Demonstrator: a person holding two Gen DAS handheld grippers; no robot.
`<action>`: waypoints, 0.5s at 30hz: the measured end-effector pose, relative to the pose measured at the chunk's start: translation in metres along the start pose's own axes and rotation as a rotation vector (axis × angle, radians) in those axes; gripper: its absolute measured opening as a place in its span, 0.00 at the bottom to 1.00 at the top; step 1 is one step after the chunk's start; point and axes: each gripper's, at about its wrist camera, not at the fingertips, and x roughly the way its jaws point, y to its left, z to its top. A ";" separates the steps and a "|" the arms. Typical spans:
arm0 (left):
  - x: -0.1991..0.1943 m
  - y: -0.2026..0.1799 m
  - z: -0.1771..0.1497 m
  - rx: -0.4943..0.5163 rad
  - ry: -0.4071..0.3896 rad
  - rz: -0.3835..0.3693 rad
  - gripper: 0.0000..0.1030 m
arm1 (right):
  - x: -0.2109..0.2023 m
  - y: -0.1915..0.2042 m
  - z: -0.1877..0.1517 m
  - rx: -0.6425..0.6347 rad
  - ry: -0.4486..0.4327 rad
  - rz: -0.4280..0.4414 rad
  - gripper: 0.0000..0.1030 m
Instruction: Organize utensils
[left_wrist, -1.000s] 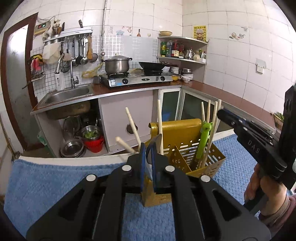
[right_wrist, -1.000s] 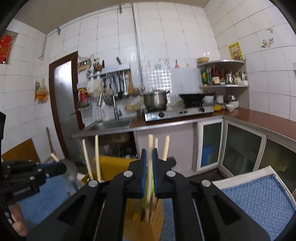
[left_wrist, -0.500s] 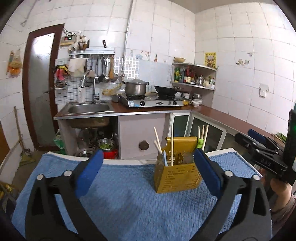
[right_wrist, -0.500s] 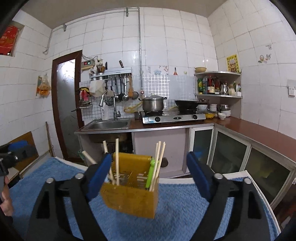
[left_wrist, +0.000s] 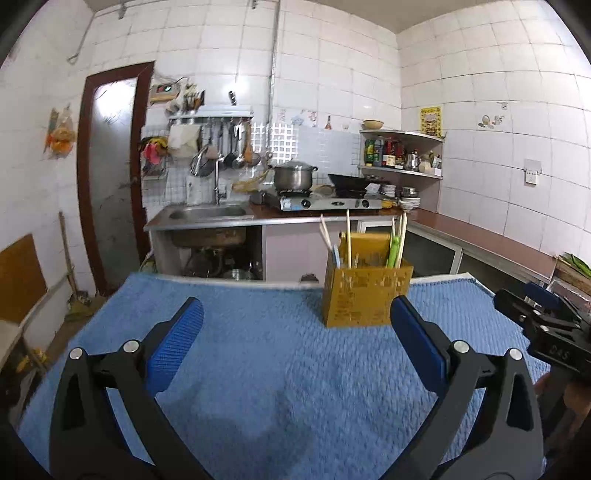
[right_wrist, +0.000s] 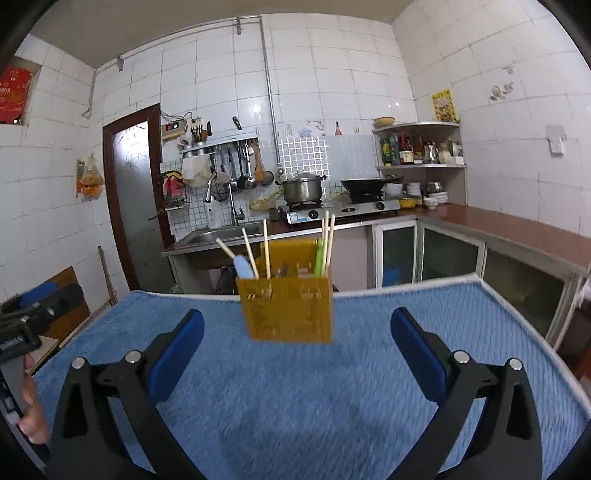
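Observation:
A yellow utensil holder (left_wrist: 365, 295) stands upright on the blue towel (left_wrist: 277, 369), far from both grippers; it also shows in the right wrist view (right_wrist: 290, 308). It holds wooden chopsticks (left_wrist: 347, 240), a green utensil (left_wrist: 393, 251) and a pale blue utensil (right_wrist: 243, 267). My left gripper (left_wrist: 295, 343) is wide open and empty, low over the towel. My right gripper (right_wrist: 295, 347) is wide open and empty, facing the holder. The right gripper also shows at the right edge of the left wrist view (left_wrist: 543, 328).
The towel (right_wrist: 314, 387) covers the table, whose far edge lies just behind the holder. Beyond are a sink (left_wrist: 207, 214), a gas stove with a pot (left_wrist: 295, 177) and wok, a corner shelf (right_wrist: 421, 155) and a brown door (left_wrist: 110, 166).
Both grippers were shut at the holder a second ago, the right on a chopstick. Both have opened wide and drawn back from the holder; the utensils stay in it.

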 end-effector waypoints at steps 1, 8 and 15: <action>-0.003 0.000 -0.008 -0.010 0.005 0.003 0.95 | -0.004 0.002 -0.006 -0.003 0.003 -0.003 0.96; -0.010 -0.005 -0.057 -0.002 0.022 0.022 0.95 | -0.024 0.007 -0.060 -0.025 0.025 -0.031 0.96; -0.010 -0.011 -0.089 0.018 -0.002 0.024 0.95 | -0.031 0.006 -0.090 -0.052 -0.018 -0.089 0.96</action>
